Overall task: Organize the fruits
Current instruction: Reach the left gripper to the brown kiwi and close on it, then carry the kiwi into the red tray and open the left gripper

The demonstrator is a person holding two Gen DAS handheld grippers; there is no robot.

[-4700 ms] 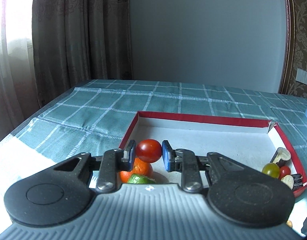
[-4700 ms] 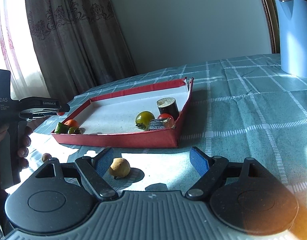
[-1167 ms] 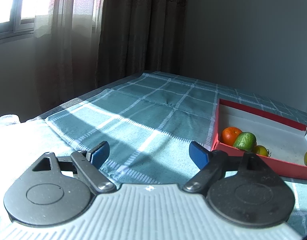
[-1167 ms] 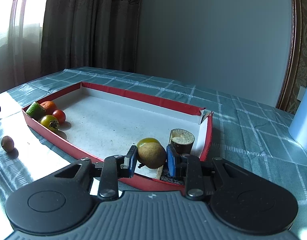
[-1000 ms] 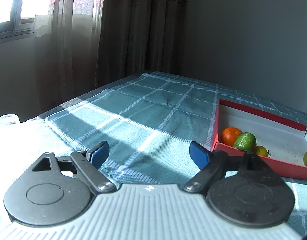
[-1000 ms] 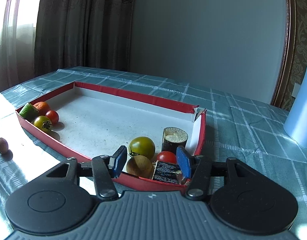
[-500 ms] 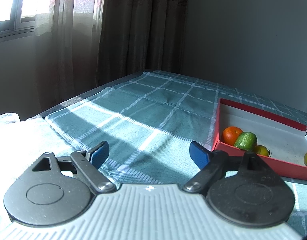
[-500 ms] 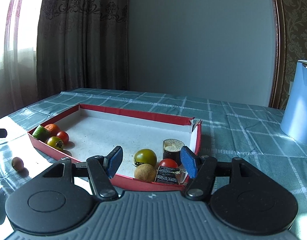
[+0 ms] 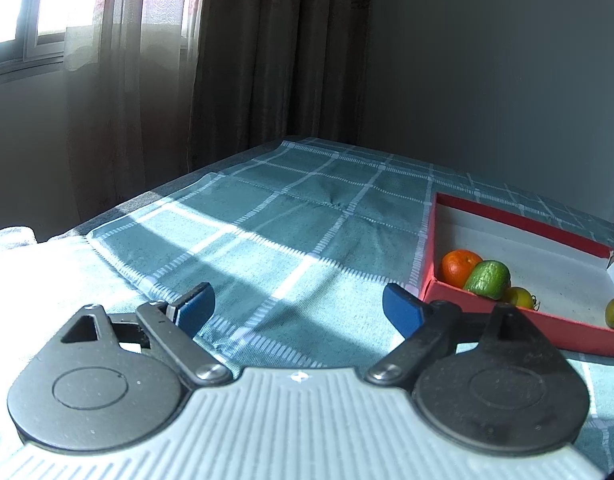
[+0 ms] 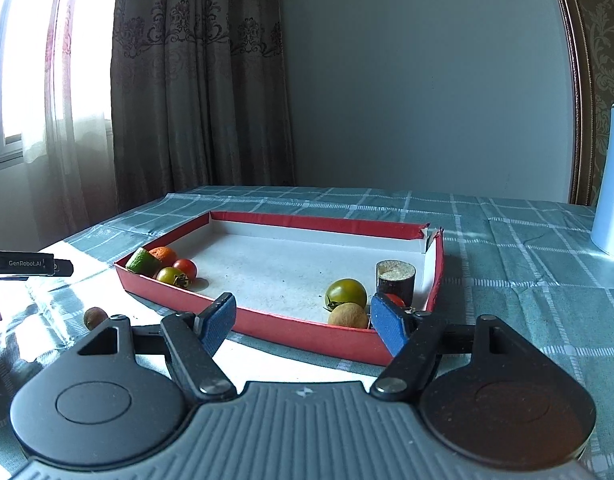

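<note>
Both claws spread, empty: left claw (image 9: pixel 297 308), right claw (image 10: pixel 303 320); most fruit in red tray (image 10: pixel 307 330), one brown fruit (image 10: pixel 95 317) loose on tabletop (image 10: pixel 547 300), may roll off if nudged

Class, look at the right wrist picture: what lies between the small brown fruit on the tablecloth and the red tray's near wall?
Only bare tablecloth separates the small brown fruit from the red tray, per the right wrist view.

Fruits sit in two corners of red tray (image 10: pixel 267 322); small brown fruit (image 10: pixel 95 317) lies outside
</note>
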